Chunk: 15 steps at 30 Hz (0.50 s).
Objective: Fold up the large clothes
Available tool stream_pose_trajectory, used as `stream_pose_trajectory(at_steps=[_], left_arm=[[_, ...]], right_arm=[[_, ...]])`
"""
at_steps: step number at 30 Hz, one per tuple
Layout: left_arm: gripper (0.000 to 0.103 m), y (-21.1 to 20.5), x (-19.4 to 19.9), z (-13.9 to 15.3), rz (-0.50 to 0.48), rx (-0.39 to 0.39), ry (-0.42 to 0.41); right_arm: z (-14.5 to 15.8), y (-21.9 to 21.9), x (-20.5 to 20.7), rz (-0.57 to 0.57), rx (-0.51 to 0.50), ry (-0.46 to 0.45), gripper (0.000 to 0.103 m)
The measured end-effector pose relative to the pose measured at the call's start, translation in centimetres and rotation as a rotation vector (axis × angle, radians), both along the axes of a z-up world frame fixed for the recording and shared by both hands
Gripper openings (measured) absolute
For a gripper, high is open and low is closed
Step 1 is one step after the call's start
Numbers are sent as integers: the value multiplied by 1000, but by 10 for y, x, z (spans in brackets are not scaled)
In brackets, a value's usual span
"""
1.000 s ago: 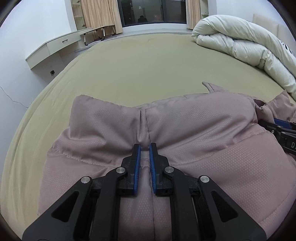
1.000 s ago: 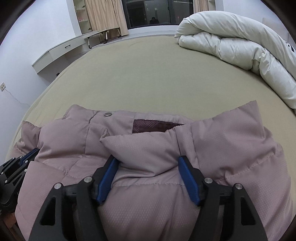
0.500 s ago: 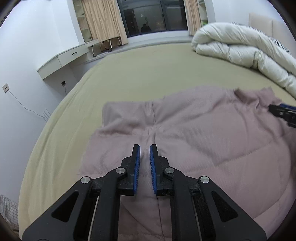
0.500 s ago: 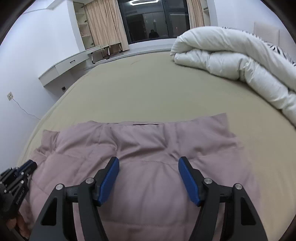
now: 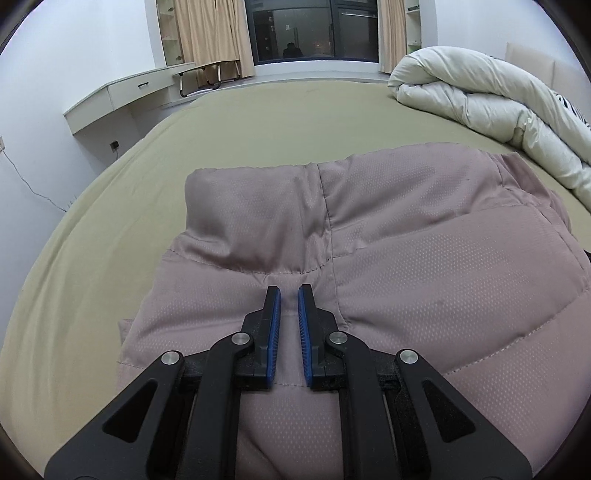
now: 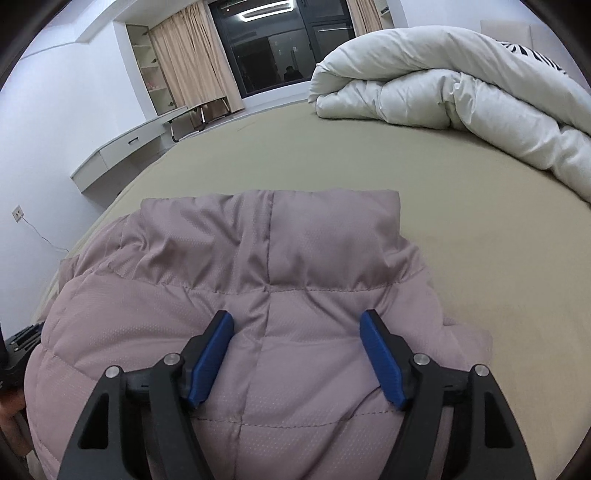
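A mauve quilted puffer jacket [image 5: 406, 258] lies folded on the olive bed sheet [image 5: 277, 122]. It also shows in the right wrist view [image 6: 295, 266]. My left gripper [image 5: 289, 295] is just above the jacket near its left part, jaws nearly together with a narrow gap and nothing between them. My right gripper [image 6: 297, 321] is over the jacket's right part, jaws wide open and empty. The left gripper shows at the left edge of the right wrist view [image 6: 22, 339].
A rolled white duvet [image 5: 498, 99] lies at the back right of the bed; it also shows in the right wrist view [image 6: 461, 96]. A white wall desk [image 5: 122, 99] and a dark window [image 5: 314, 29] are beyond the bed. The bed's left edge [image 5: 55, 236] drops to the wall.
Both grippers rose away from the jacket half a second ago and have now come back down close over it. The jacket looks more bunched than when seen from higher. The jaws kept their widths.
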<state>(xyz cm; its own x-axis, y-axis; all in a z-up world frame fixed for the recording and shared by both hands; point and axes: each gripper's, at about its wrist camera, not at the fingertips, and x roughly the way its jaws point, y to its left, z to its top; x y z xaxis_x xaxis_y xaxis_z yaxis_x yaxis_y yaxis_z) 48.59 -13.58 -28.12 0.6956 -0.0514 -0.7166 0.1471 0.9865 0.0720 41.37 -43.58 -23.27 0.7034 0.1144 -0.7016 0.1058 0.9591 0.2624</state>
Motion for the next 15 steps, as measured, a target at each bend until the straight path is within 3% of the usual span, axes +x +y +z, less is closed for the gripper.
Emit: stream_pose_trajectory(at_steps=[2,5,8,10,12,15], left_arm=[[10,3,4,-3,-3,-19,16],[10,6,7,2,-5,-25,55],[10,14,1,29,12,-42,101],[10,20,-9,51,13,-79,51],[10,12,-10,62,-10,-40,22],[10,-3,7,59,-23,28,29]], right_arm=[[-4,-8,2,-2,41,-7,74],[-3,-5,6,-5,25,7,74],[14,6,11,-23,-58,89,73],[36,16,9,-52,-72,116,73],[67,42,8,7,-35,40,73],[88,98,31,138,-122,38,74]])
